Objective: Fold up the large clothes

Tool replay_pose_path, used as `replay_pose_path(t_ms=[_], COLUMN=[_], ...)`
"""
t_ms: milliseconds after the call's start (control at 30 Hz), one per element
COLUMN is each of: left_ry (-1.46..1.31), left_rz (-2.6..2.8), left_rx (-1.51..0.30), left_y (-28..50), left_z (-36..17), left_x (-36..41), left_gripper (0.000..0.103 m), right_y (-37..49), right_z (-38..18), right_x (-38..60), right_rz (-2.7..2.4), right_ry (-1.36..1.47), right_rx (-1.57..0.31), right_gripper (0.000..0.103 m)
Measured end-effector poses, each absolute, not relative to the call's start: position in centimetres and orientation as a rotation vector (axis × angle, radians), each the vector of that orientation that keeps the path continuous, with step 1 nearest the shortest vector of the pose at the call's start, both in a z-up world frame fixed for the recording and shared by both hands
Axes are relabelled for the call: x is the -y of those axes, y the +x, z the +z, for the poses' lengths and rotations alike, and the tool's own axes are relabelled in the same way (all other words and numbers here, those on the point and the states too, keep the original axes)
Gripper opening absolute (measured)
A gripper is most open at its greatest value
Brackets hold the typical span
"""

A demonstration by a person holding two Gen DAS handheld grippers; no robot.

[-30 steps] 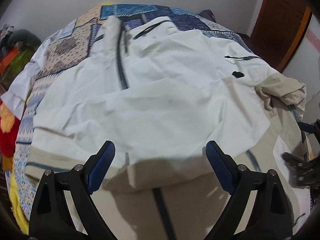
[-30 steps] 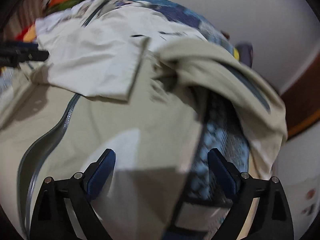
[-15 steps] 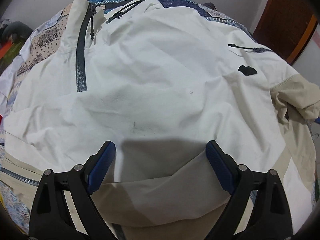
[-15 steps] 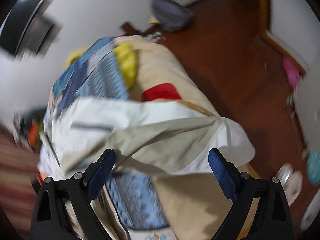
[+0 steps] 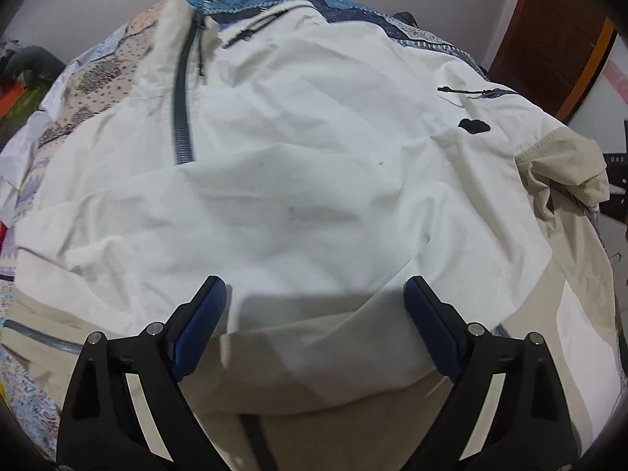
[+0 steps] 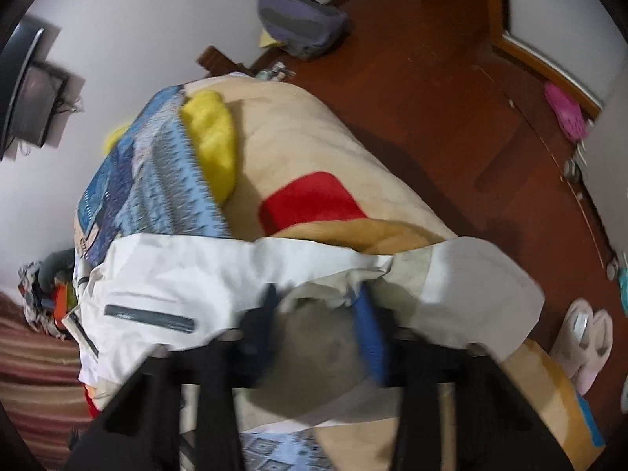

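White and beige jacket (image 5: 314, 180) lies spread over a patchwork bedspread (image 5: 106, 70) on the bed, grey zipper (image 5: 181, 117) running down its left part, small black logo patch (image 5: 474, 125) toward the right. Left gripper (image 5: 316, 306) hangs just above the jacket's near fold w/ jaws spread wide, blue pads (image 5: 200, 325) clear of the cloth, nothing in them. Right gripper (image 6: 320, 314) is at the jacket's edge by the bed's side; jaws closing, a bunch of beige/white fabric between them. View is motion-blurred, so whether the pads already pinch the cloth I can't tell for sure. Beyond it: plush blanket (image 6: 314, 157) w/ red and yellow patches, wood floor (image 6: 431, 59), pale slippers (image 6: 585, 337).
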State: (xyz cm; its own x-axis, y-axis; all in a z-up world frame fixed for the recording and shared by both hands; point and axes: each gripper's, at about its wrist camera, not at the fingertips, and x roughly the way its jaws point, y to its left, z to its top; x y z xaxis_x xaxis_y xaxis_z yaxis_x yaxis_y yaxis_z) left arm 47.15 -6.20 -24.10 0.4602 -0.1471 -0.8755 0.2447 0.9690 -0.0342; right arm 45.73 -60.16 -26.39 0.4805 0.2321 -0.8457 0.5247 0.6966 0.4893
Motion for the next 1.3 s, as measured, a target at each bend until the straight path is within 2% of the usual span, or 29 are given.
replay_pose_path(t_ms=[33, 133, 433, 600, 733, 867, 1033, 1133, 1300], left_ry=[0.102, 0.099, 0.022, -0.019, -0.048, -0.089, -0.122, -0.126, -0.133], left_rz=[-0.235, -0.217, -0.145, -0.093, -0.045, 0.002, 0.044, 0.058, 0.032], left_rx=[-1.054, -1.003, -0.842, -0.813, -0.825, -0.865, -0.921, -0.942, -0.956], left_y=[46.8, 45.8, 41.6, 39.8, 37.8, 35.9, 34.6, 34.3, 35.6], left_z=[-23.6, -21.8, -15.5, -13.8, -14.4, -15.8, -17.9, -18.8, -18.4], left_x=[5.7, 4.0, -3.8, -9.1, -13.0, -16.5, -19.2, -19.8, -18.6], left_gripper=[0.093, 0.093, 0.093, 0.093, 0.093, 0.093, 0.093, 0.093, 0.093], right_y=[45.8, 46.2, 48.0, 48.3, 47.3, 46.1, 44.9, 43.9, 41.2], right_z=[-25.8, -23.3, -10.5, -7.4, -9.5, -14.4, -22.2, -24.9, -22.6], right_x=[59.8, 58.2, 47.6, 36.7, 27.9, 20.1, 15.9, 15.5, 17.1], right_rz=[-0.197, -0.161, 0.124, 0.31, 0.453, 0.515, 0.463, 0.46, 0.5], right_ry=[0.809, 0.749, 0.597, 0.524, 0.47, 0.365, 0.255, 0.193, 0.023], right_rx=[-1.082, -1.037, -0.876, -0.876, -0.958, -1.088, -1.272, -1.348, -1.252], right_gripper=[0.016, 0.011, 0.008, 0.008, 0.008, 0.008, 0.009, 0.009, 0.009])
